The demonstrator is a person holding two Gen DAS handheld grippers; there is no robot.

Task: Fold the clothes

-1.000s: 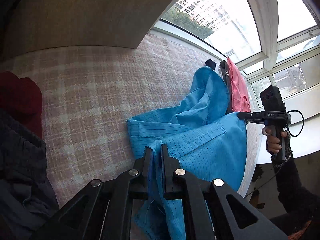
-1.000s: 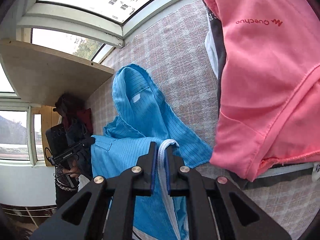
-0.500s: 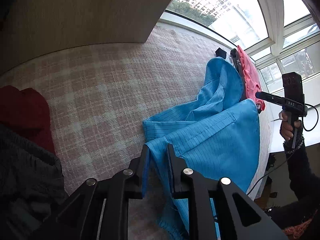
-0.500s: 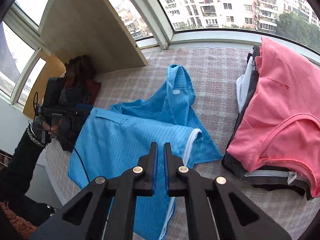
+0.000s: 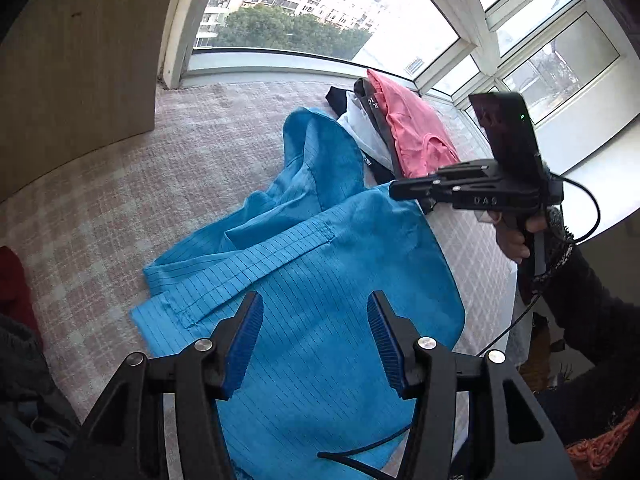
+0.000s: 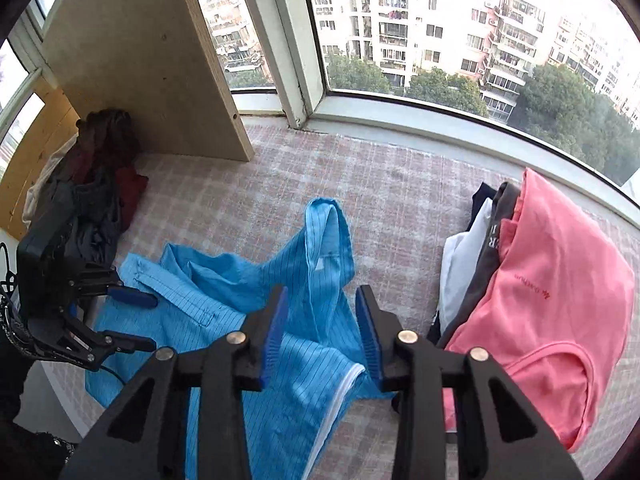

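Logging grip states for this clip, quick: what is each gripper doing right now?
Left gripper: jaws open, holding nothing, above the blue garment.
Right gripper: jaws open, holding nothing, over the same garment.

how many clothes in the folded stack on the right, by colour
pink top: 1
grey garment: 1
white garment: 1
black garment: 1
total: 4 that show; any hidden beneath cannot be told

- One blue jacket (image 6: 240,320)
- One stack of folded clothes (image 6: 532,292), pink on top
- One heap of unfolded clothes (image 6: 92,188)
- Two grippers, left gripper (image 5: 316,336) and right gripper (image 6: 322,320)
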